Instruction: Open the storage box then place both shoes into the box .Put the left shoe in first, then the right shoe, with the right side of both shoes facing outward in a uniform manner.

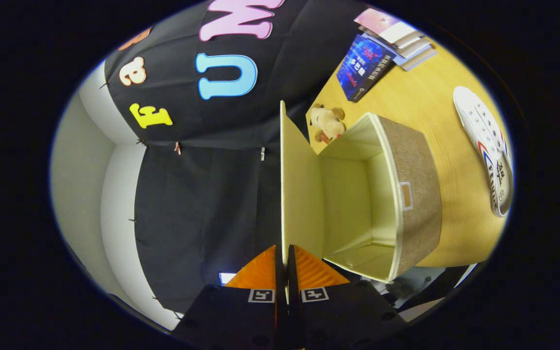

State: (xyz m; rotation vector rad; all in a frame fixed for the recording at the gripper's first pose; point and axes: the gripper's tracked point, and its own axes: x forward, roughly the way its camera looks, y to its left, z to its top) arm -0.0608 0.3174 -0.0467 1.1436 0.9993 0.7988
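My gripper [284,265] is shut on the edge of the storage box's lid [300,194], a pale cream flap standing raised and seen edge-on between the orange fingers [259,272]. The storage box [413,189] is brown fabric outside and cream inside; its open, empty interior lies just beside the lid. One white sneaker [486,146] with red and blue stripes lies on the wooden table [450,146] beyond the box, apart from it. The view is rolled sideways.
A small plush dog [327,124] sits on the table near the box's far corner. A dark blue booklet [365,68] and a stack of books [399,36] lie further along the table. The booth's black cloth wall is on the other side of the lid.
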